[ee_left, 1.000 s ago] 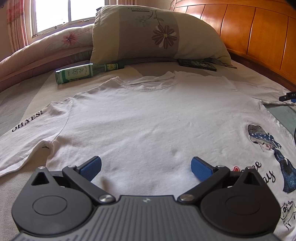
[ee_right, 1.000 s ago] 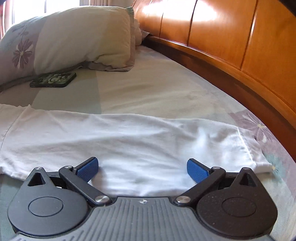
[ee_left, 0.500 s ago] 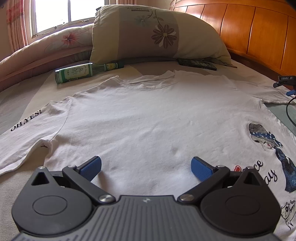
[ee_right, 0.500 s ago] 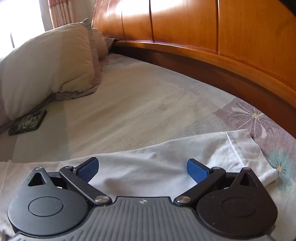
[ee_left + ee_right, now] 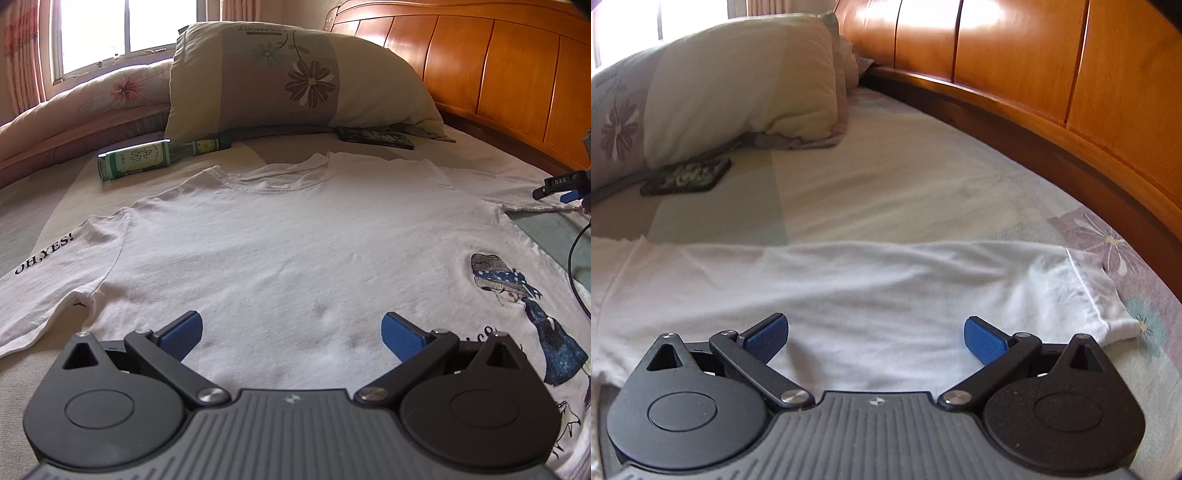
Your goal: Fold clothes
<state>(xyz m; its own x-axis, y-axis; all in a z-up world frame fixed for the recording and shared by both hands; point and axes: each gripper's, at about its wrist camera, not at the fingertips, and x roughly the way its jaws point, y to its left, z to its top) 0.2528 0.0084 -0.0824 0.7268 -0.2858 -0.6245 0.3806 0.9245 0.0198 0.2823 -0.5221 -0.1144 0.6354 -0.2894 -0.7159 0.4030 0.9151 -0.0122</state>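
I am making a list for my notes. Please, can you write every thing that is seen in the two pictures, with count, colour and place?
T-shirt: one, white with a printed figure, spread flat on the bed.
Right sleeve: one, white, lying flat toward the headboard.
Bottle: one, green, lying on its side beyond the T-shirt's collar.
Pillow: one, cream and beige with flowers, at the far end.
Dark flat pack: one, dark patterned, by the pillow's edge.
Quilt: one, pink floral, under the window.
Headboard: one, orange-brown wood, along the right side.
Bed sheet: one, pale with flowers.
Left tongs: black with blue pads, open, over the T-shirt.
Right tongs: same colours, open, over the sleeve.
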